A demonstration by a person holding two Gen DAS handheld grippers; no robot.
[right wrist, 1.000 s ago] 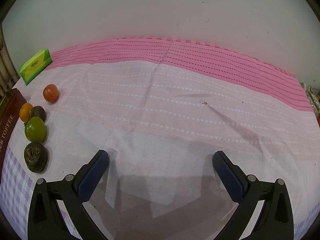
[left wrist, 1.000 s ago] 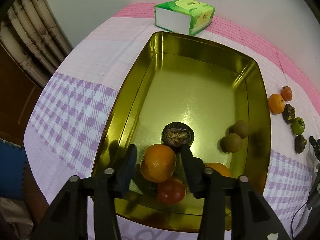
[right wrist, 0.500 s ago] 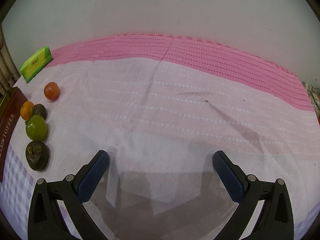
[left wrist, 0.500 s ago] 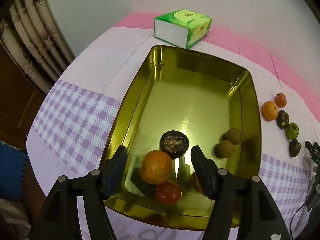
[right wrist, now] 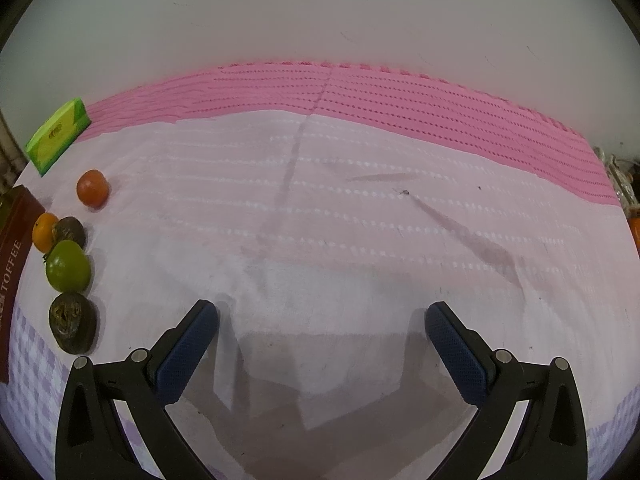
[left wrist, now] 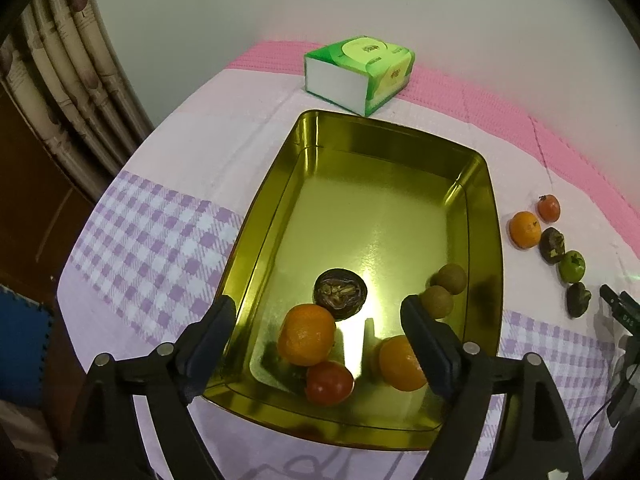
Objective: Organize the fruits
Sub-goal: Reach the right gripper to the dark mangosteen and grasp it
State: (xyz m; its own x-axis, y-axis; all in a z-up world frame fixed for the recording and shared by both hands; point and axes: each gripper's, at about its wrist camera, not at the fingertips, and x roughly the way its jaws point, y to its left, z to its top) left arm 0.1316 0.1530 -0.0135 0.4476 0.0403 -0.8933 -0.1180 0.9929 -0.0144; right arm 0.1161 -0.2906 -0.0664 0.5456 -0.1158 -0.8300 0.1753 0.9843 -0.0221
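The orange lies in the gold tin tray, near its 7 o'clock corner in the left wrist view, touching a red tomato-like fruit at its 5 o'clock and sitting just beside a dark, split-open fruit at its 1 o'clock. A second ago the left gripper was clamped on this orange; now its jaws are opening, the pads stand clear on either side, and the fruit rests on the tray floor by itself — a finished drop-off.

Another orange lies at 3 o'clock from the first, partly hidden behind the right-hand finger, and two brown round fruits sit toward the tray's 4 o'clock wall; what kind they are I cannot say from here.

Outside the tray, at its 3 o'clock on the tablecloth, five fruits wait in a line: a small red one, a small orange one, a dark one, a green one and a second dark one. So the sorting is roughly half done. The right gripper hangs released over bare cloth, nothing between its jaws, with that line at its 9 o'clock — it looks well placed to take the next piece. A green tissue box stands past the tray's 12 o'clock end.
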